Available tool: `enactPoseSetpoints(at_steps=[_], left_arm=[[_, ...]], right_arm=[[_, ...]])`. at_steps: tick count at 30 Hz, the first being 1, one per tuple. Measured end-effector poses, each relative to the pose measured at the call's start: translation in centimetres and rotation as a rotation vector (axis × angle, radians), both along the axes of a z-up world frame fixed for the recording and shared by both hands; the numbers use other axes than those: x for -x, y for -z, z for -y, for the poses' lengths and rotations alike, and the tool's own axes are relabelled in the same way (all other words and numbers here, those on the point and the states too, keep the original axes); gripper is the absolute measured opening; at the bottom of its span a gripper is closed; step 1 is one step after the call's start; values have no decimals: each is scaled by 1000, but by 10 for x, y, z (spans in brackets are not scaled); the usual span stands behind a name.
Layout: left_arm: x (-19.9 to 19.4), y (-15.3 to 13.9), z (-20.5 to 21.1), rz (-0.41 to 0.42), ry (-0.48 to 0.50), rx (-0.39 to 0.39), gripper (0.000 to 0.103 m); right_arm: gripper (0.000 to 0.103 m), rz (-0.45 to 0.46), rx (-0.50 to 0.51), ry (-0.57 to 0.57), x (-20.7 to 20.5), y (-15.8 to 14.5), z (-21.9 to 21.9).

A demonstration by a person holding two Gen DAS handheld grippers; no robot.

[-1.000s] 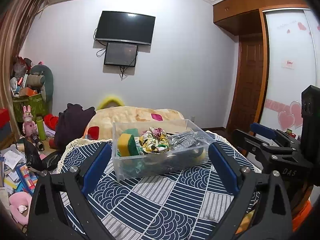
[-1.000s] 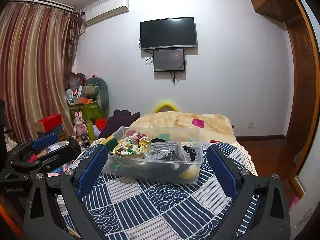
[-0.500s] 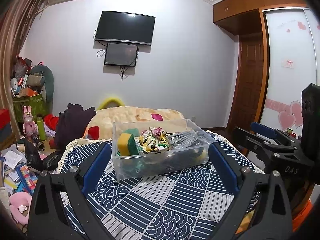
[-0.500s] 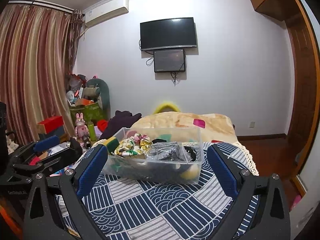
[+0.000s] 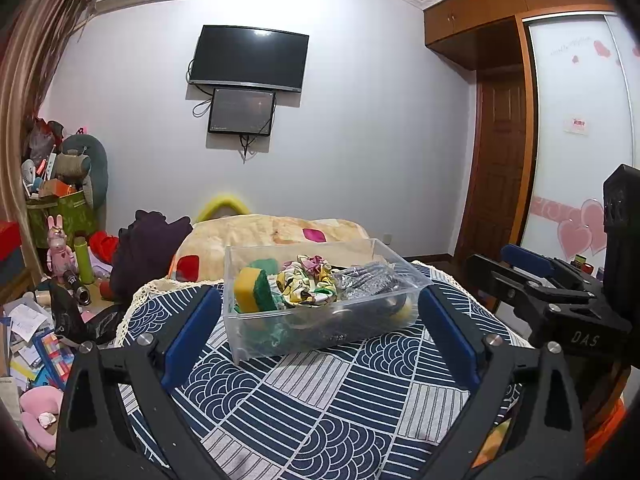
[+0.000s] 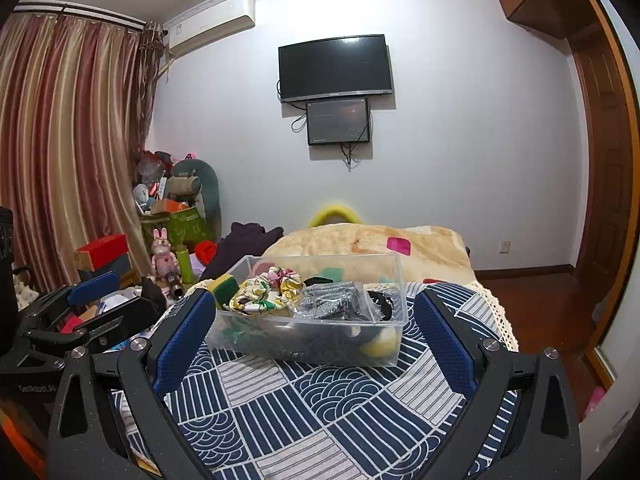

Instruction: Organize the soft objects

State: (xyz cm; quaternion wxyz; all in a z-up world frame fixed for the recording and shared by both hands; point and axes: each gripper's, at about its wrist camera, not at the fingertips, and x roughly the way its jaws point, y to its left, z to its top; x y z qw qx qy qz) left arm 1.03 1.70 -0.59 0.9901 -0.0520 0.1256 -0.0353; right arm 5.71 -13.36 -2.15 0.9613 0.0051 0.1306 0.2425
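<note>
Clear bin point(image 5: 320, 332) on patterned cloth point(image 5: 340, 412), sponge point(image 5: 250, 290) inside (others unclear)

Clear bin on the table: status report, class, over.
Left gripper open, empty. Right gripper open, empty. Clear bin on patterned tablecloth, holding sponge, scrunchies, silver pouch. Nothing in the way.

**Room behind the table**

A TV point(image 6: 335, 67) hangs on the far wall with a smaller screen point(image 6: 338, 121) just below. Striped curtains point(image 6: 64, 152) hang left. A pink rabbit doll point(image 5: 59, 243) stands among floor clutter, far left.
</note>
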Motion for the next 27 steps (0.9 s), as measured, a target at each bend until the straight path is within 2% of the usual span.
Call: enactPoseSetpoints(at_steps=[27], left_arm=[[-1,3,-1,-10,9,12,103]], right_arm=[[99,-4,6,2,2,0,0]])
